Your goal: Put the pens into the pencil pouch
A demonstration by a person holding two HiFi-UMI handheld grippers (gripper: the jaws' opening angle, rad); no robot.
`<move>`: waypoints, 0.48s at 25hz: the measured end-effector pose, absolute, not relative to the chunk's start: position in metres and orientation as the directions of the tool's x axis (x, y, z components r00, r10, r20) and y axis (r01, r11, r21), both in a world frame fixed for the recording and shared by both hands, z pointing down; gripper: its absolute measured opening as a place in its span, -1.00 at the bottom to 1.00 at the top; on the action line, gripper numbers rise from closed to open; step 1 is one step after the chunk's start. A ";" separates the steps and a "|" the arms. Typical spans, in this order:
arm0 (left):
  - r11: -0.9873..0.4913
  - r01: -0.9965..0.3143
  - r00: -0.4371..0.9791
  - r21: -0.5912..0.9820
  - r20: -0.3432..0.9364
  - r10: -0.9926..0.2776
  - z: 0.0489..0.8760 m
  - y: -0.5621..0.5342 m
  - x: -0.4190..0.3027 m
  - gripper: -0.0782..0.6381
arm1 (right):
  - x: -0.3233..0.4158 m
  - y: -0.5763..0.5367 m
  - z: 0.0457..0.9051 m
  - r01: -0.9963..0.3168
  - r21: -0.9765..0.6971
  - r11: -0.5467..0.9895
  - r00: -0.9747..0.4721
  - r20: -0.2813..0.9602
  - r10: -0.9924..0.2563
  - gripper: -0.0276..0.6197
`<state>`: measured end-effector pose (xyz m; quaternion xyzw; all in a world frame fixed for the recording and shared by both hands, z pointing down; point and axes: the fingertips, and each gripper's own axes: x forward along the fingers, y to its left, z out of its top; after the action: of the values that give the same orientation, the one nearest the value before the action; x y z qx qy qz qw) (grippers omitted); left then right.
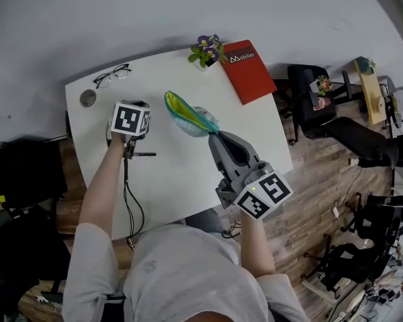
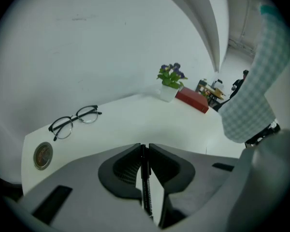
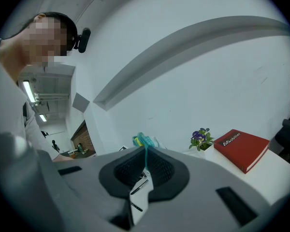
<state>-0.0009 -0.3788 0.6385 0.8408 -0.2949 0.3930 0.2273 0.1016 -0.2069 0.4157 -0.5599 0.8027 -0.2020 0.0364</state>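
Soft checked cloth, pale with a teal and yellow rim, makes up the pencil pouch (image 1: 188, 116). It hangs in the air above the smooth white table (image 1: 181, 186). My right gripper (image 3: 146, 151) is clamped on a thin teal strip of its edge, the ribbed black pads pressed together on the fabric. My left gripper (image 2: 145, 151) is closed narrow on a slim black pen (image 2: 146, 187), which runs straight down the seam between its pads.

In the head view the left jaws sit hidden under the marker cube, so that grip shows only in the left gripper view. The head view does give me a short black pen (image 1: 145, 154) against the table just beside my left forearm, and I cannot tell whether it is the held one or another. Through the slot under the right pads I see two dark stick-shaped bits (image 3: 139, 184) against white, too cut off to name.

The left gripper view catches only a bulging corner of the pouch at its right edge, with the weave clear. It also shows thin-framed glasses (image 2: 73, 121) and a round metallic disc (image 2: 43, 155) near the table's corner. The right gripper view misses both but has the red book (image 3: 241, 149) and a small potted plant (image 3: 201, 140) with purple flowers.
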 end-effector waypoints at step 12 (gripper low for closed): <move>-0.703 -0.679 0.713 0.209 0.415 -0.565 0.493 -0.365 -0.018 -0.58 | 0.098 -0.221 0.419 -0.842 -0.372 0.392 -0.474 0.159 -0.866 -0.81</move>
<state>-0.0182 -0.3650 0.4926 0.9085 -0.3425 0.1622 0.1759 0.0985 -0.2213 0.4188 -0.5122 0.8337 -0.2043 0.0301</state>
